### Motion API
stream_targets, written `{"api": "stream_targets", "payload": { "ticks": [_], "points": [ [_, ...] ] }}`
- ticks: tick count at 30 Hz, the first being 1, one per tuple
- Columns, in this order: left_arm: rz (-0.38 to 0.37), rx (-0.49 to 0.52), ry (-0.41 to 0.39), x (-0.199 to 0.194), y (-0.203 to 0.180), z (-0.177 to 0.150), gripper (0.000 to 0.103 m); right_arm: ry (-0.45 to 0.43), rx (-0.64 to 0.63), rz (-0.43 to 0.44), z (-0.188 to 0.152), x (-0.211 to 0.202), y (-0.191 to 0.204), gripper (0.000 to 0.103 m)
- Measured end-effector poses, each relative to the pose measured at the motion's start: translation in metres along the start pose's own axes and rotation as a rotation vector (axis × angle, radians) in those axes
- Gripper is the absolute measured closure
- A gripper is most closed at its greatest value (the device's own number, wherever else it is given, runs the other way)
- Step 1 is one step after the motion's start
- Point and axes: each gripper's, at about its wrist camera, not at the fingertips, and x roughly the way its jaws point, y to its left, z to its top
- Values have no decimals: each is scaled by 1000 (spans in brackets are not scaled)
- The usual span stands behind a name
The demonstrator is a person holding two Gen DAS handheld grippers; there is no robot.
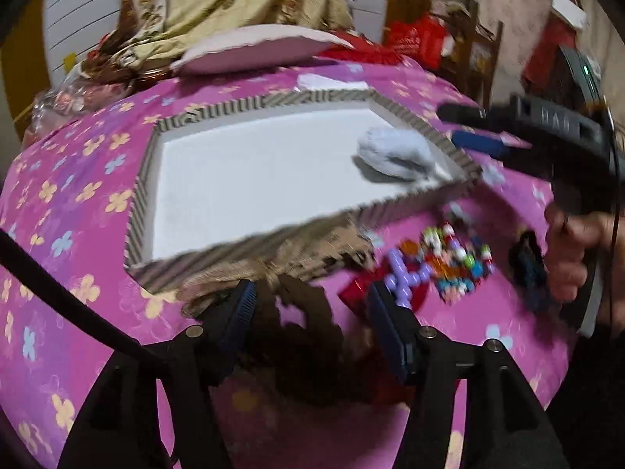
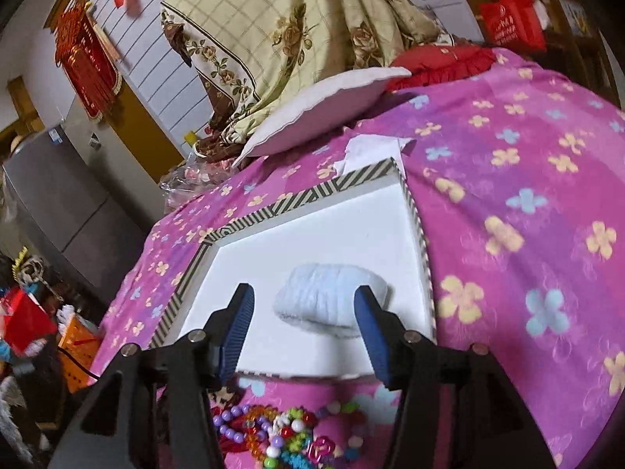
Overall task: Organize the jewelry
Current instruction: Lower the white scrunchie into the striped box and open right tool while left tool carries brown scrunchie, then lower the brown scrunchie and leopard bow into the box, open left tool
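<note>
**Left wrist view: both grippers spread wide over tray and beads**

Left wrist view: left gripper (image 1: 310,314) low in frame, blue pads spread apart, nothing pinched between them. Just ahead of the fingertips, blurred, a burlap bow (image 1: 273,269) fixed to the near wall of a striped-rim tray (image 1: 250,106) lying on a pink flowered cloth (image 1: 70,203). White tray floor bare except for a pale blue fluffy scrunchie (image 1: 394,154) at the far right corner. Just ahead and to the right of the right pad, on the cloth outside the tray, a heap of coloured bead jewelry (image 1: 449,260) with a lilac cross-shaped piece (image 1: 404,275) nearest the tool. Farther right, a hand (image 1: 574,258) gripping the handle of the right gripper (image 1: 470,127), its fingers reaching over the tray's right rim toward the scrunchie.

Right wrist view: right gripper (image 2: 304,299) likewise spread, pads clear of everything, no object clamped. Scrunchie (image 2: 332,299) on the tray floor just beyond and between the fingertips, partly behind the right pad. Tray rim (image 2: 308,195) running ahead and to the left. Bead jewelry (image 2: 281,435) below the fingers, near the tool's base, on the cloth (image 2: 527,203). White pillow (image 2: 312,113) and a draped floral blanket (image 2: 281,35) well beyond the tray.
</note>
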Motion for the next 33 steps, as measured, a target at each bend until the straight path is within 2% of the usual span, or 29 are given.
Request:
{"api": "stream_targets", "payload": {
  "ticks": [4,6,10,11,12,13,16,17,19,22,25,29,31,33],
  "points": [
    [35,-21,58,11,5,-5,38,-7,-18,5,-1,-7,1,47],
    [45,-73,104,19,13,-7,38,-9,-21,6,-1,-8,2,46],
    [52,-79,90,17,16,-8,38,-6,-19,2,-4,-12,1,46],
    [48,-87,85,16,16,-8,43,-10,-19,-1,-5,-14,1,46],
    [41,-100,74,14,18,-9,60,-11,-19,-2,-6,-15,0,46],
    [4,-121,72,11,21,-9,68,-12,-21,-4,-6,-16,-1,46],
    [-44,-149,1,-8,25,-5,79,-23,-22,-11,-8,-23,-1,46],
    [-63,-158,-21,-15,26,-2,80,-30,-17,-11,-9,-25,-2,46],
    [-127,-193,-88,-37,34,5,87,-38,-9,-12,-10,-30,-3,46],
    [-211,-253,-143,-55,50,20,88,-44,3,-14,-11,-35,-6,46],
    [-237,-291,-171,-58,63,41,88,-49,3,-16,-10,-36,-8,46],
    [-228,-297,-203,-51,68,68,88,-61,12,-17,-8,-38,-10,46],
    [-198,-309,-234,-42,72,83,88,-65,12,-23,-7,-39,-11,46],
    [-160,-331,-228,-26,78,89,87,-65,13,-26,-7,-39,-12,46]
  ]
}}
